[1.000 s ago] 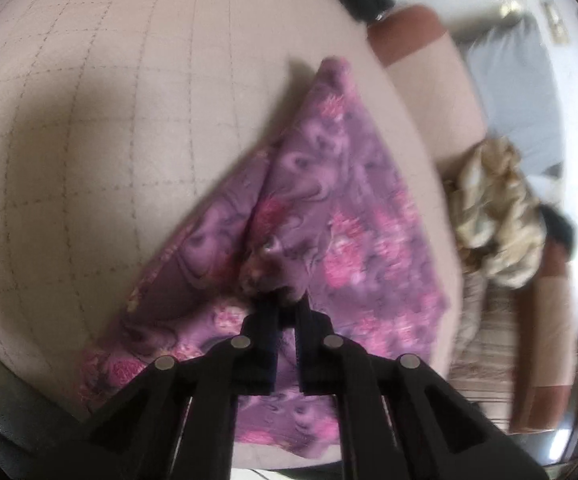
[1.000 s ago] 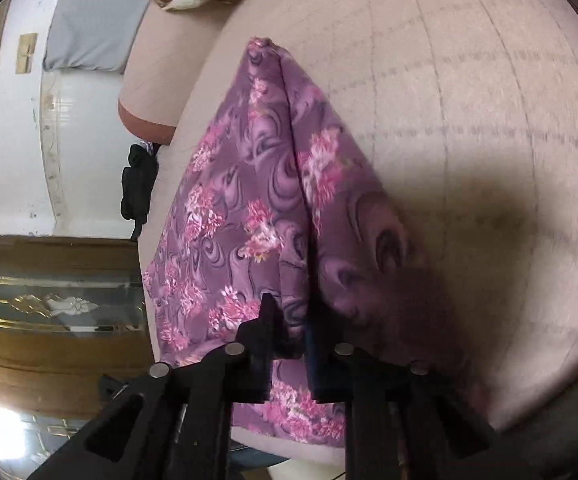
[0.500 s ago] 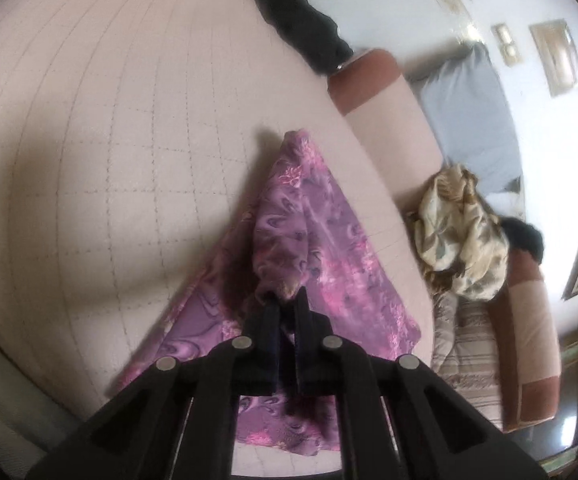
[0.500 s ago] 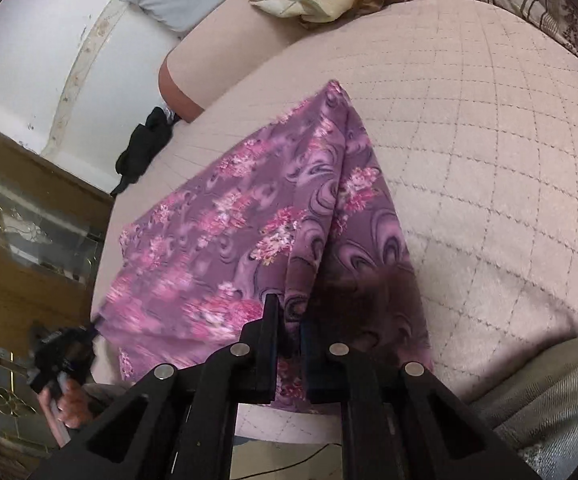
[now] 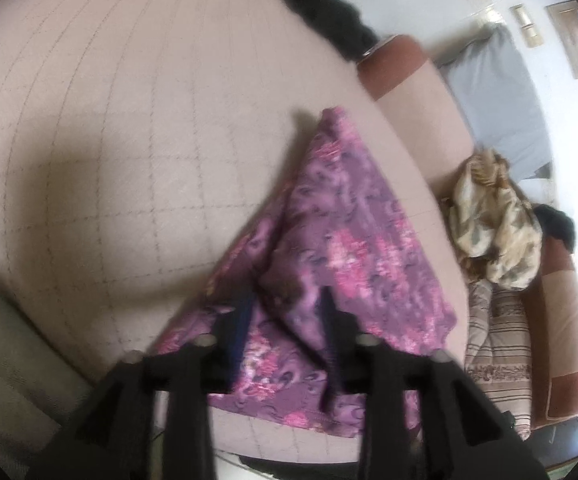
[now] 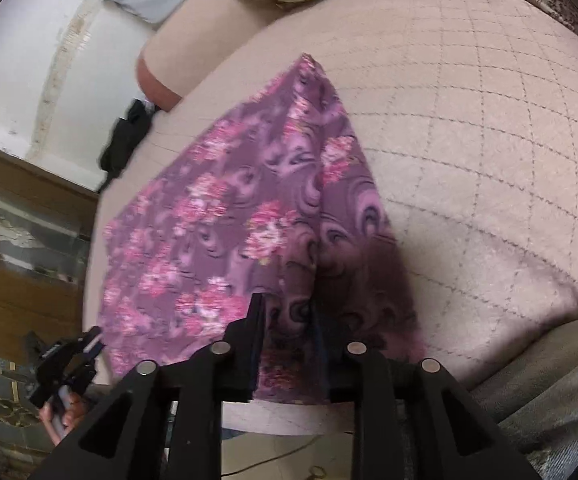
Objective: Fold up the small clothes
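Note:
A purple cloth with pink flowers [image 5: 349, 248] lies folded on the pink quilted cushion [image 5: 129, 140], near its front edge. It also shows in the right wrist view [image 6: 229, 216]. My left gripper [image 5: 287, 304] is open, its fingers apart just above the cloth's near fold. My right gripper [image 6: 287, 308] is open too, fingers spread over the cloth's near corner. Neither holds the cloth. The other gripper [image 6: 65, 364], held in a hand, shows at the lower left of the right wrist view.
A crumpled beige patterned garment [image 5: 493, 220] lies on the sofa beyond the cushion, by a grey pillow [image 5: 497, 100]. A black item [image 5: 321, 8] sits at the cushion's far edge. A striped cloth [image 5: 497, 344] hangs at the right. Wooden furniture [image 6: 21, 240] stands left.
Both grippers were shut on the cloth's raised fold. Now both have opened and let go, and the cloth has dropped flat onto itself.

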{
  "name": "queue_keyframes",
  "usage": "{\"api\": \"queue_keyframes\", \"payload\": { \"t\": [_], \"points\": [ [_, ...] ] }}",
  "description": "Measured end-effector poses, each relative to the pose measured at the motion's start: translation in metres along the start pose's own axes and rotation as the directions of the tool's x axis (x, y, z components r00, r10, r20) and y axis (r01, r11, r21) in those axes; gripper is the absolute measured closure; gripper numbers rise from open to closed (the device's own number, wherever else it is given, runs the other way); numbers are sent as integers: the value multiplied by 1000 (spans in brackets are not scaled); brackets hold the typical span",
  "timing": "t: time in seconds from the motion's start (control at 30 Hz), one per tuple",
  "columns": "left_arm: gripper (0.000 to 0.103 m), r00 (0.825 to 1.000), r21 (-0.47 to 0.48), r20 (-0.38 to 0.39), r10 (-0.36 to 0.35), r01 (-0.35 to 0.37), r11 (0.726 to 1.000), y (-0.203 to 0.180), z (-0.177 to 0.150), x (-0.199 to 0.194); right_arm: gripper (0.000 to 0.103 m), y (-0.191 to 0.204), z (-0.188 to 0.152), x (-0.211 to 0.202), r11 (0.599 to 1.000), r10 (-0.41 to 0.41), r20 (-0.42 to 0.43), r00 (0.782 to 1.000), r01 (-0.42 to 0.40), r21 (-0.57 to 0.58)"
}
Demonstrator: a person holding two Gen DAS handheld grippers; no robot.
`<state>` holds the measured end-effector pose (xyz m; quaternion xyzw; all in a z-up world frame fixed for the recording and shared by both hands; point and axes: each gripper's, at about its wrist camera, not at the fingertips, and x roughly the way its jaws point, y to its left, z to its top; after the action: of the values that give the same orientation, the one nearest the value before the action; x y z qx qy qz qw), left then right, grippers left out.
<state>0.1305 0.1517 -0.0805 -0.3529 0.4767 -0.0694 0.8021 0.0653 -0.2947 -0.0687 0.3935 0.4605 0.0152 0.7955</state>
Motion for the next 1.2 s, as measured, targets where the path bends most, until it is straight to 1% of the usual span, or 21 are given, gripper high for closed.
{"api": "queue_keyframes", "payload": {
  "t": [0.03,0.1,0.23,0.27,0.3,0.33,0.37,0.5,0.53,0.63,0.73,0.8,0.83,0.87,0.9,0.93,0.97,1.0,1.03,1.13,1.2],
  "points": [
    [49,1000,10,8,-10,10,1000,-3,0,-2,61,-3,0,-1,1000,10,-1,1000,-10,10],
    [47,1000,37,-3,-22,22,999,-10,-4,1,61,-6,1,1,1000,14,-7,1000,-14,24],
    [47,993,47,-104,-48,53,997,-17,-17,26,61,-7,-2,6,1000,9,-49,999,-8,8],
    [50,992,49,-125,-35,41,998,-17,-20,32,63,-4,-4,11,1000,-8,-69,998,7,-10],
    [71,988,56,-157,-5,14,998,-17,-23,43,68,-1,-4,16,999,-28,-77,997,26,-24],
    [86,986,56,-166,4,5,998,-14,-24,48,83,4,-6,20,998,-52,-80,995,49,-39],
    [99,985,46,-172,-11,20,999,-13,-23,49,92,4,-7,21,997,-61,-81,995,57,-49],
    [99,995,61,-63,-83,86,994,-16,-23,15,95,9,-9,0,997,-46,2,999,46,-67],
    [99,996,71,-50,-72,75,995,-15,-25,14,95,7,-9,2,997,-56,-3,998,55,-62],
    [98,992,58,-121,19,-12,998,-11,-27,41,95,7,-7,19,989,-129,-52,990,125,-78],
    [92,989,31,-147,10,-6,1000,-9,-27,39,92,9,-8,16,988,-135,-38,990,131,-87],
    [73,992,27,-123,14,-11,1000,-9,-26,29,85,7,-7,7,992,-108,-14,994,106,-66],
    [66,996,20,-83,16,-15,1000,-8,-23,18,77,8,-7,-1,995,-85,13,996,85,-58],
    [53,998,13,-55,14,-13,1000,-6,-21,11,69,8,-6,-11,997,-54,49,997,57,-59],
    [42,1000,1,-10,13,-13,1000,-5,-18,0,45,11,-7,-23,997,-9,97,995,16,-71],
    [39,998,-15,52,35,-35,999,-2,-13,-13,26,16,-7,-30,996,20,128,992,-9,-87],
    [37,995,-17,84,57,-55,998,-1,-10,-18,23,22,-8,-36,993,43,152,987,-26,-113],
    [35,986,-7,125,108,-109,994,-3,-4,-24,23,27,-8,-40,990,60,159,985,-38,-137],
    [34,980,11,132,147,-150,989,-5,2,-24,23,34,-10,-40,986,75,153,985,-50,-159],
    [30,965,63,117,235,-244,968,-14,13,-10,23,63,-4,-31,970,152,68,986,-135,-204],
    [27,966,121,63,250,-256,959,-22,18,10,23,84,4,-24,955,204,8,979,-198,-221]
  ]
}}
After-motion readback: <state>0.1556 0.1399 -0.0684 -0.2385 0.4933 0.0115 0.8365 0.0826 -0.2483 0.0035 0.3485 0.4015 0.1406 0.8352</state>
